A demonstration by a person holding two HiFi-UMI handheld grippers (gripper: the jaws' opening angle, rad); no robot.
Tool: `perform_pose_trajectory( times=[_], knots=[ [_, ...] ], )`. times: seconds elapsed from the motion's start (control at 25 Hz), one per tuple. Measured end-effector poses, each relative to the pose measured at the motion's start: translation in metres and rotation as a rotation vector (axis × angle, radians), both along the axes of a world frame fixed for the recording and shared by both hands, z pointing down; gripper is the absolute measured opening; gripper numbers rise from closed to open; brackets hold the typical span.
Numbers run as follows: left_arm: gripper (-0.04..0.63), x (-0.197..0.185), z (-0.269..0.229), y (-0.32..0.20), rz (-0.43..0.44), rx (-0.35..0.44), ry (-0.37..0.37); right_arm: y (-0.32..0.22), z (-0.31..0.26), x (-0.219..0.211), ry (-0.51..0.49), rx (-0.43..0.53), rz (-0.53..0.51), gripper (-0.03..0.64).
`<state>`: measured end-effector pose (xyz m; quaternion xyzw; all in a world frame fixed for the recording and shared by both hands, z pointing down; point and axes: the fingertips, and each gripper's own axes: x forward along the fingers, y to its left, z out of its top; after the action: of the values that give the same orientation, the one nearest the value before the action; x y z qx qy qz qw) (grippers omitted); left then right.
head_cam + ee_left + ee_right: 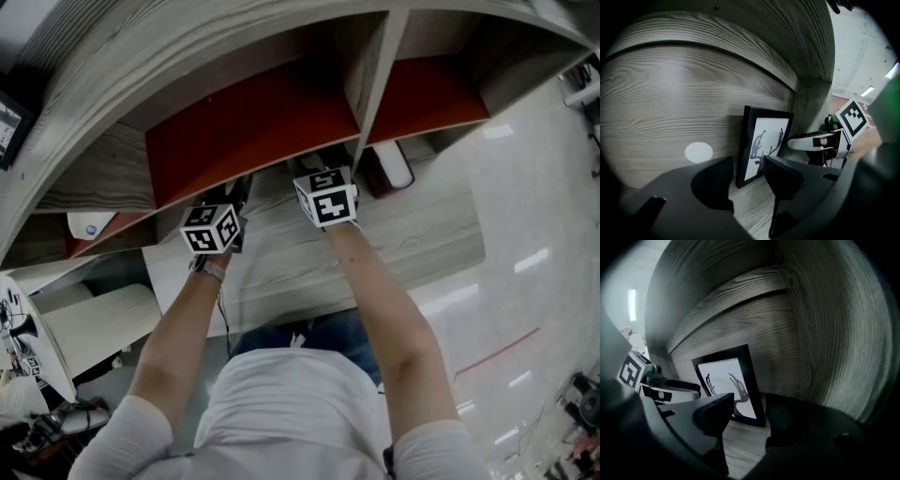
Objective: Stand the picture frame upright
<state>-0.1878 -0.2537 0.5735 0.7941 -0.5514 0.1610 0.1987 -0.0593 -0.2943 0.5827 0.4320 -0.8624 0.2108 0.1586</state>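
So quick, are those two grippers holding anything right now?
Left gripper: open, holding nothing; the picture frame stands just beyond its jaws.
Right gripper: open, holding nothing.

Head view looks steeply down on the shelf (pixel 234 56); both gripper views face in, close up, sharing the picture frame (pixel 764 140).

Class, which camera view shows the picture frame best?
The right gripper view: the picture frame faces the camera, broad and nearly whole. The left gripper view shows it narrower, at an angle. In the head view it is hidden inside the shelf.
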Motion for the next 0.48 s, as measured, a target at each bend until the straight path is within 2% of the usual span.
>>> perform_pose_trajectory(
  times=[0.32,0.48],
  knots=[
    [0.196,0.007,-0.006,0.028,-0.025,-0.008,0.01,0.03,-0.006,0.003,0.015,-0.014,-0.049,0.199],
    [0.186,0.022,-0.014,0.047,-0.015,-0.018,0.046,0.051,-0.008,0.005,0.037,-0.035,-0.082,0.127]
  ],
)
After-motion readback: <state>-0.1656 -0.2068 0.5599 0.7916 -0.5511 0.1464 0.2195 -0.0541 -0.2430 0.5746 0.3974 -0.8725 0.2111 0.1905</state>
